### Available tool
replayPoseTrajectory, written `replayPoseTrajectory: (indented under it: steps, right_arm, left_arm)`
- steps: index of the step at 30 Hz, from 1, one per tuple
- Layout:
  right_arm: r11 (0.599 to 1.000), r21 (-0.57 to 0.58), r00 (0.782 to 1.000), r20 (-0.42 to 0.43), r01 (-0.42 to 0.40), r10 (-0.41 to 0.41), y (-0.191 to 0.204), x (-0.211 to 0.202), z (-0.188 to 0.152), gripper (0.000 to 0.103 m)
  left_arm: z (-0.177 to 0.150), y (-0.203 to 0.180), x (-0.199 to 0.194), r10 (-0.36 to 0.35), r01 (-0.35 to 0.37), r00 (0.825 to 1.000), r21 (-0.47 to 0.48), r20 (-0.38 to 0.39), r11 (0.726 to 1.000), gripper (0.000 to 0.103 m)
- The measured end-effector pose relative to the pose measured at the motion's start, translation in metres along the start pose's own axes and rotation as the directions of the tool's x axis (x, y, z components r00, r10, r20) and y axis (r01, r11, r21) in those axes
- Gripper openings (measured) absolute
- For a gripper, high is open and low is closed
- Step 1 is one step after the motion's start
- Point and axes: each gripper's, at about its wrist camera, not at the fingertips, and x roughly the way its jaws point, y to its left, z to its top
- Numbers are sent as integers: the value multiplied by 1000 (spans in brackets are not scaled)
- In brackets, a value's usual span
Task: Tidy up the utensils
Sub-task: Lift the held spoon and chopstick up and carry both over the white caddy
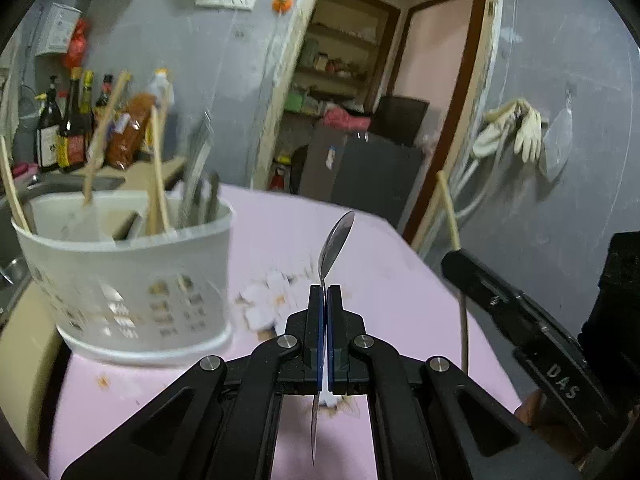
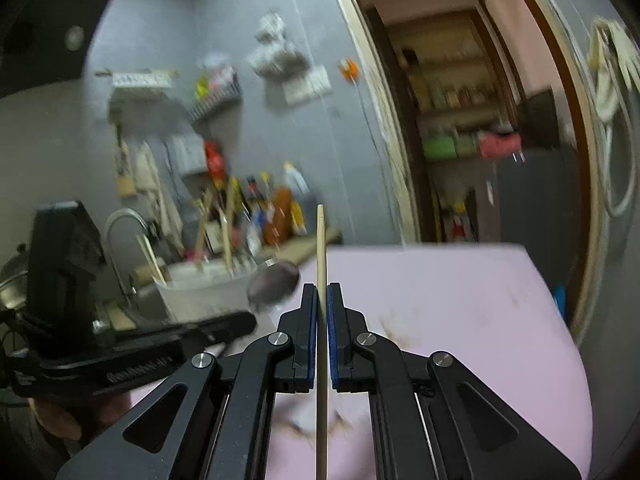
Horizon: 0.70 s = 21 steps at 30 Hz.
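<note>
My left gripper (image 1: 325, 290) is shut on a metal spoon (image 1: 335, 242), bowl up, held above the pink table (image 1: 400, 300). A white perforated utensil basket (image 1: 128, 272) stands to its left, holding wooden chopsticks (image 1: 156, 176) and metal cutlery (image 1: 198, 184). My right gripper (image 2: 322, 288) is shut on a wooden chopstick (image 2: 321, 240) that stands upright between its pads. In the right wrist view the spoon (image 2: 274, 282) and the basket (image 2: 200, 292) sit to the left. The right gripper (image 1: 452, 258) with its chopstick (image 1: 448, 208) also shows in the left wrist view.
Small white pieces (image 1: 272, 300) and brown stains lie on the table in front of the basket. A sink with a tap (image 2: 124, 224) and sauce bottles (image 1: 68, 120) stand behind the basket. An open doorway (image 1: 372, 100) leads to a storage room. The table edge (image 2: 560, 300) drops off at right.
</note>
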Motion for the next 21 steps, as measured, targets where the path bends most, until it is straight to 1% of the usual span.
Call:
replayPoseTrajectory:
  steps: [4, 7, 10, 15, 18, 21]
  right_arm:
    - [998, -29, 993, 106, -48, 51, 15, 9, 23, 3]
    - [996, -51, 985, 150, -74, 81, 27, 24, 39, 3]
    - [994, -59, 977, 187, -95, 105, 38, 37, 49, 3]
    - [991, -51, 965, 227, -122, 130, 51, 57, 61, 3]
    - [989, -41, 959, 244, -142, 147, 59, 69, 67, 3]
    - [983, -30, 947, 267, -179, 180, 65, 81, 73, 3]
  left_arm:
    - [17, 15, -16, 11, -9, 996, -19, 92, 1000, 0]
    - [30, 27, -31, 43, -39, 987, -25, 152, 999, 0]
    - [44, 41, -41, 67, -58, 975, -50, 210, 997, 0]
    - [65, 70, -62, 124, -109, 948, -66, 292, 992, 0]
    - [76, 88, -72, 154, -133, 932, -84, 327, 987, 0]
    - [84, 109, -76, 176, -144, 919, -116, 352, 983, 0]
